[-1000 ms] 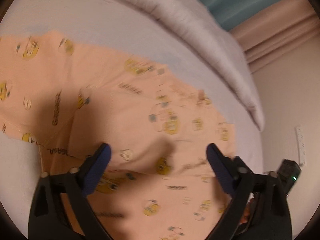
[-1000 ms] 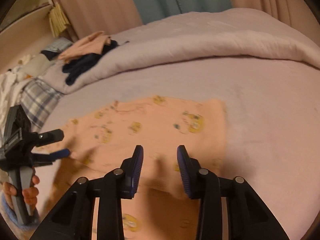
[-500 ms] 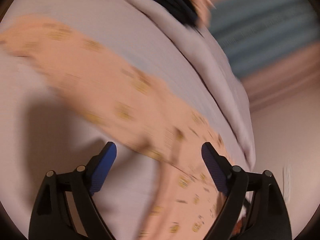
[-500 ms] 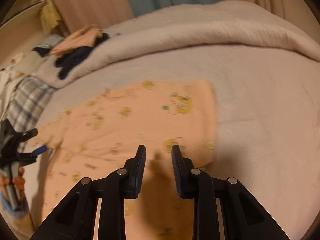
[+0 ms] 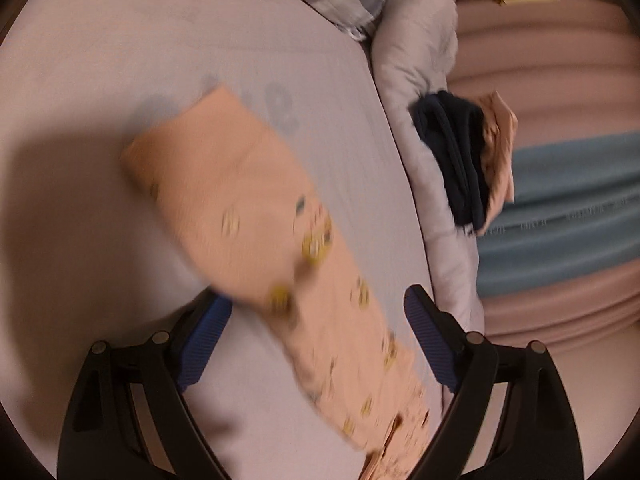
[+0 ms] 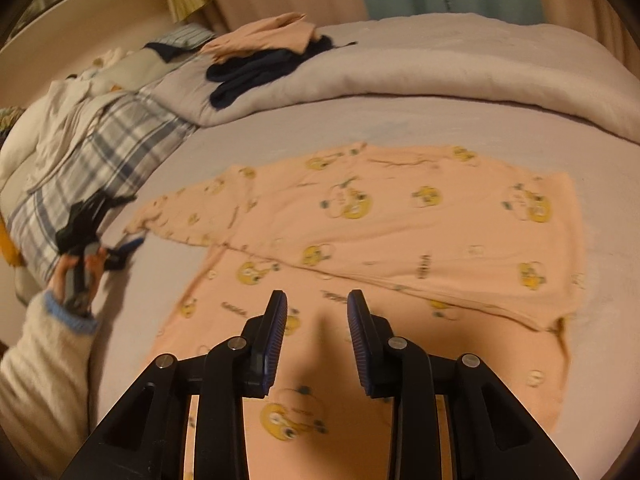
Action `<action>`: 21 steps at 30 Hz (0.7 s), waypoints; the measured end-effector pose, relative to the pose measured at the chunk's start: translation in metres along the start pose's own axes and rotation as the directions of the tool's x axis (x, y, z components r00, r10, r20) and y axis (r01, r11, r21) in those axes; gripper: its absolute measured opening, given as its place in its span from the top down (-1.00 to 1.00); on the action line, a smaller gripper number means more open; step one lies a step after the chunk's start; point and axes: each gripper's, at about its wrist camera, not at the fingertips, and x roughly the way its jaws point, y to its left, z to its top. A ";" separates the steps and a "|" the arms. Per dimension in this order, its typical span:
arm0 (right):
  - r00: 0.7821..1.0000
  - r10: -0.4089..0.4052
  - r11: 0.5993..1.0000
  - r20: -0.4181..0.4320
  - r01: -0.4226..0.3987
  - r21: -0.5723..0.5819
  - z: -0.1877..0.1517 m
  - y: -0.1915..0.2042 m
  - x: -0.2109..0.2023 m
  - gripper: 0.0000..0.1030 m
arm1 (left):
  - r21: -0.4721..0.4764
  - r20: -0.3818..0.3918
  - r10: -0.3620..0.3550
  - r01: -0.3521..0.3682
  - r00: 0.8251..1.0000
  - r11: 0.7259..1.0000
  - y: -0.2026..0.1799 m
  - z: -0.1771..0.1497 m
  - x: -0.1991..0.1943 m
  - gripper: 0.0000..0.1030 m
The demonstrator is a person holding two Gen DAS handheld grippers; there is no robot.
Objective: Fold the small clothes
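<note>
Right gripper (image 6: pixel 316 312): jaws narrow and opening, nothing between the pads, poised above the near half of the peach printed garment (image 6: pixel 400 240), which lies flat mid-bed on the lilac sheet (image 6: pixel 500 128). Left gripper (image 5: pixel 318 316): jaws wide, empty, at the garment's sleeve end (image 5: pixel 224 168) toward the bed's left edge, the blurred cloth passing below the pads; contact cannot be told. Beyond, a rolled duvet (image 6: pixel 460 60) along the far edge carries a dark and peach clothes pile (image 6: pixel 264 56), beside plaid bedding (image 6: pixel 92 152).
</note>
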 end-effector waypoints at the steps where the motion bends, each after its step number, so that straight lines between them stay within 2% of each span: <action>1: 1.000 0.008 1.000 -0.005 -0.008 -0.003 0.001 0.003 0.005 0.40 | -0.015 0.010 -0.003 0.003 1.000 1.000 0.000 0.006 0.004 -0.71; 5: 0.999 0.026 1.000 -0.024 -0.026 -0.007 0.004 0.012 0.020 0.40 | -0.070 0.058 0.006 -0.002 0.998 0.998 0.006 0.023 0.005 -0.58; 7: 0.999 0.037 0.999 -0.039 -0.038 -0.010 0.008 0.018 0.031 0.40 | -0.080 0.064 0.046 -0.041 0.997 0.996 0.009 0.029 0.009 -0.05; 8: 0.998 0.043 0.999 -0.045 -0.044 -0.021 0.012 0.022 0.039 0.40 | -0.083 0.061 0.068 -0.062 0.996 0.995 0.012 0.031 0.010 0.12; 10: 0.998 0.045 0.998 -0.046 -0.047 -0.044 0.018 0.032 0.048 0.40 | -0.098 0.060 0.091 -0.085 0.994 0.992 0.020 0.032 0.009 0.64; 12: 0.997 0.061 0.996 -0.049 -0.063 -0.061 0.027 0.042 0.060 0.40 | -0.097 0.075 0.127 -0.120 0.989 0.988 0.024 0.031 0.005 0.84; 15: 0.995 0.083 0.994 -0.049 -0.087 -0.072 0.037 0.057 0.080 0.40 | -0.006 0.121 0.186 -0.186 0.975 0.982 0.011 0.029 -0.005 0.91; 18: 0.996 0.065 0.993 -0.058 -0.070 -0.090 0.044 0.069 0.103 0.45 | 0.127 0.169 0.194 -0.217 0.966 0.968 -0.021 0.021 -0.014 0.94; 21: 0.991 0.027 0.996 -0.132 -0.038 -0.082 0.041 0.072 0.133 0.49 | 0.257 0.176 0.143 -0.186 0.974 0.949 -0.057 0.007 -0.019 0.95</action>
